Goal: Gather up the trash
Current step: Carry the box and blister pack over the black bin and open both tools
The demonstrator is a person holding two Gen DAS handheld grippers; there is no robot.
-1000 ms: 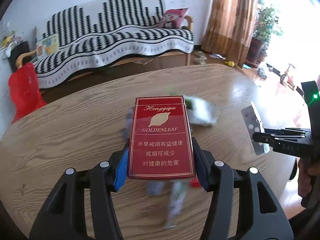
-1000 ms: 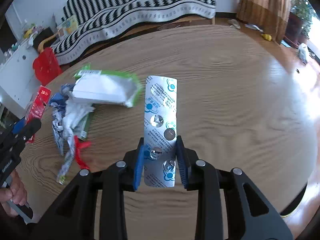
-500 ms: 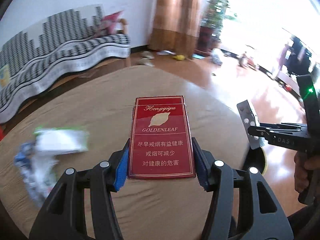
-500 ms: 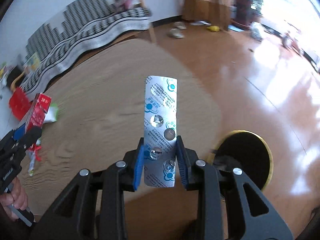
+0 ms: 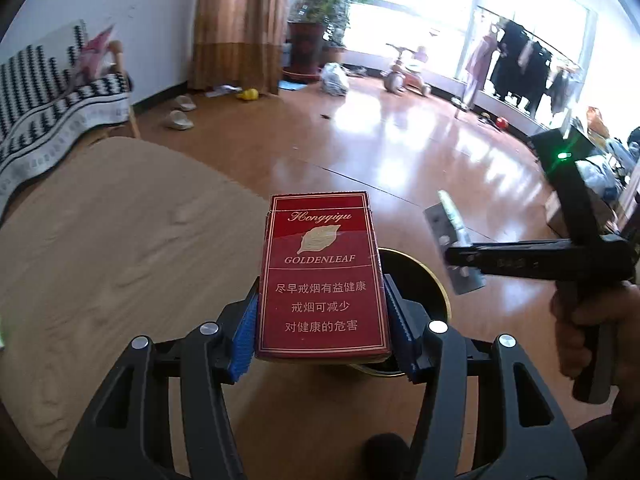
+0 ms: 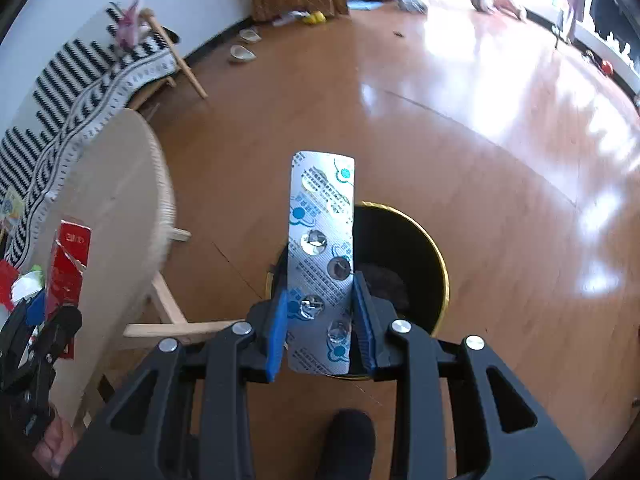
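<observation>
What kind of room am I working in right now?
Most likely a home living room: a sofa under a black-and-white patterned throw, a child's tricycle by the bright window, slippers on the wooden floor, and a potted plant beside the curtain.

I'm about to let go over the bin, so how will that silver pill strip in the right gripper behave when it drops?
The blister strip is thin foil with several pockets popped, so it is probably very light and may flutter rather than fall straight. It stands straight beyond the right gripper, so it seems fairly stiff. The black bin lies below it.
</observation>
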